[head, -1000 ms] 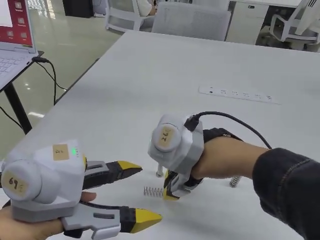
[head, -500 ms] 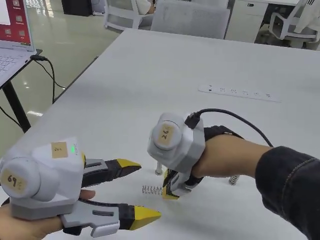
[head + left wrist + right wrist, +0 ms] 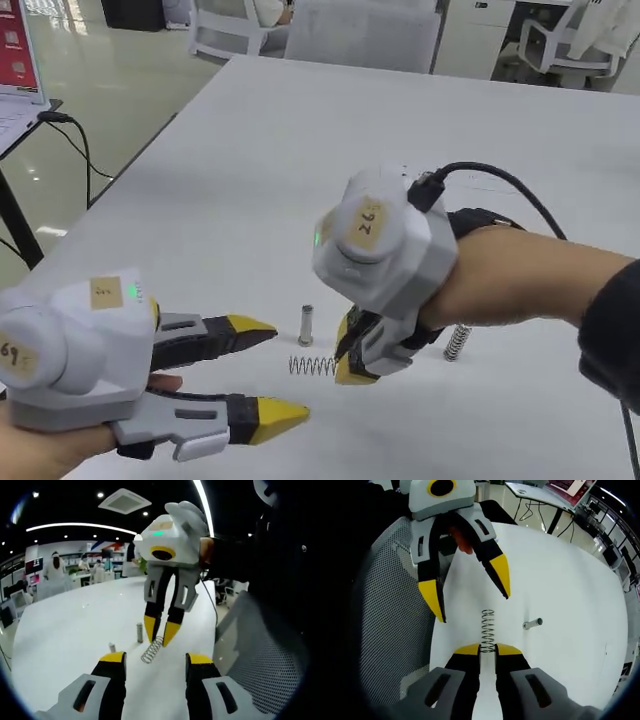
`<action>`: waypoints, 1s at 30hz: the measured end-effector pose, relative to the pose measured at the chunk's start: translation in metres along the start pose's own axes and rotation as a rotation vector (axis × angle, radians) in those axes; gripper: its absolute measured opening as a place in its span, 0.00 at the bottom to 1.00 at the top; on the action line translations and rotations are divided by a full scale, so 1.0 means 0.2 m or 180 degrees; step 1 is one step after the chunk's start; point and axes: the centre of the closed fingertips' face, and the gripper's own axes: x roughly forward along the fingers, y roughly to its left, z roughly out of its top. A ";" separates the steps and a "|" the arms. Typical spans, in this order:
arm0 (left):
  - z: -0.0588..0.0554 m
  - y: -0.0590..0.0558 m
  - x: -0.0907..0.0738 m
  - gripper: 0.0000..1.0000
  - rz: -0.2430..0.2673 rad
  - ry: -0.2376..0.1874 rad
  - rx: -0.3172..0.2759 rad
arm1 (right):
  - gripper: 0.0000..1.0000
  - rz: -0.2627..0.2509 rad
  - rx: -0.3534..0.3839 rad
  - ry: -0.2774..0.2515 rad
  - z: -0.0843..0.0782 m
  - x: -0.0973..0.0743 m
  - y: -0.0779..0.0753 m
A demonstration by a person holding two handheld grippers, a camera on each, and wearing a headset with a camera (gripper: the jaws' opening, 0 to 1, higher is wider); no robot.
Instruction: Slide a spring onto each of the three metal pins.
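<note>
Trouble could come from the thin grip. The right gripper (image 3: 488,650) has its jaws nearly shut, pinching just one end of the spring (image 3: 488,625). The rest of the spring sticks out loose, low over the white surface (image 3: 300,160). If the pinch is weak, the spring could slip out, pop away and roll. If the pinch is too hard, the end could bend, and then it may not fit over a pin. The bare pin (image 3: 306,325) stands upright just beside the spring. It looks small and light, so a bump from the jaws or a crooked push could knock it over. The left gripper (image 3: 268,368) is near, jaws wide open and holding nothing, and it could bump the pin too. A second spring (image 3: 457,342) stands upright past the right gripper; I cannot tell if a pin is inside it.
</note>
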 end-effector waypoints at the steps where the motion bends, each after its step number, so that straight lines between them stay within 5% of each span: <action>1: 0.01 0.00 0.00 0.39 -0.0014 -0.0010 0.0004 | 0.08 0.0006 -0.0013 -0.0004 0.00 -0.01 0.01; 18: 0.04 -0.09 0.03 0.07 -0.0299 0.0012 0.0151 | 0.08 -0.0028 -0.0257 -0.0023 0.06 -0.07 0.10; 30: 0.03 -0.09 0.03 0.03 -0.0324 0.0054 0.0188 | 0.07 -0.0110 -0.0353 -0.0093 0.12 -0.16 0.10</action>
